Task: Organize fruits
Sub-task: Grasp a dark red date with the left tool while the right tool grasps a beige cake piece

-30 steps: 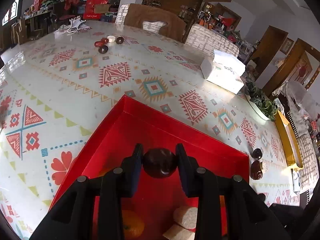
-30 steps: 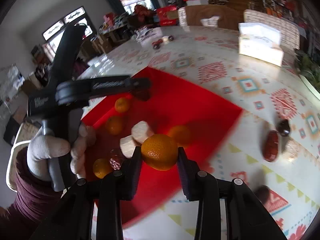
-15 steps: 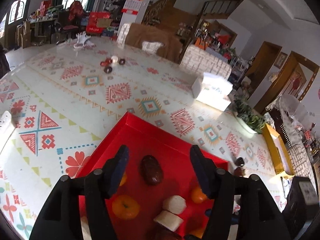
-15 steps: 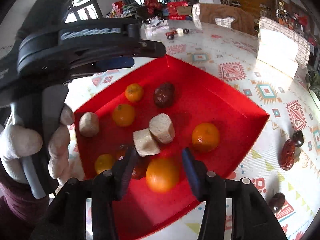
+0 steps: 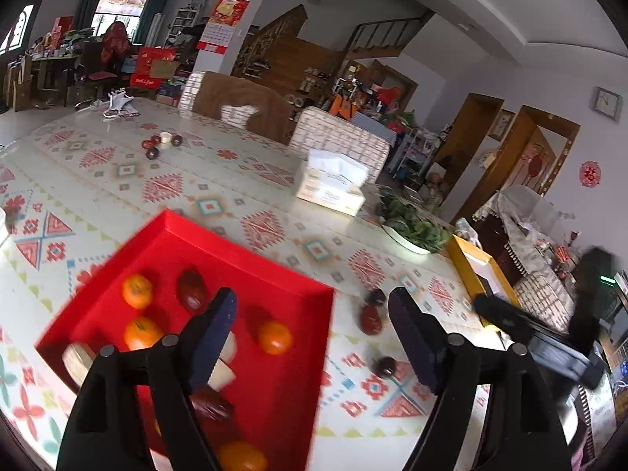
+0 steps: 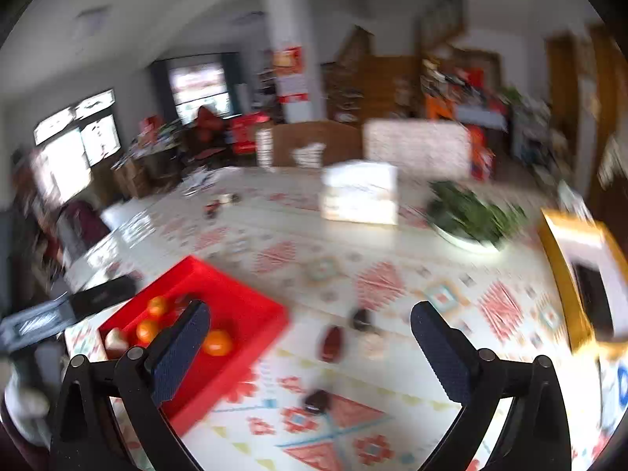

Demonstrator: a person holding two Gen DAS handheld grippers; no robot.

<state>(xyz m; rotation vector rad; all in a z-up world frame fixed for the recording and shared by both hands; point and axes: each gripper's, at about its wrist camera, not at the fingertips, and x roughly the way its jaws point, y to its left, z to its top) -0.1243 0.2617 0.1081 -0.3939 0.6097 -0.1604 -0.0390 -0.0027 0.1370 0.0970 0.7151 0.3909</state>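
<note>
With both grippers' fingers (image 5: 416, 337) opening and empty, steer your right gripper (image 6: 310, 345) onto the dark red date (image 6: 331, 343) just right of the shallow red tray (image 6: 251, 306).

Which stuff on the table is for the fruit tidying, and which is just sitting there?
For the job:
- red tray
- oranges in it
- dark red fruit in it
- loose dark fruits beside the tray
- far little pile of fruits
- left claw and right claw, nothing between them, jaws opening

Just lying about:
- tissue box
- bowl of greens
- yellow box
</note>
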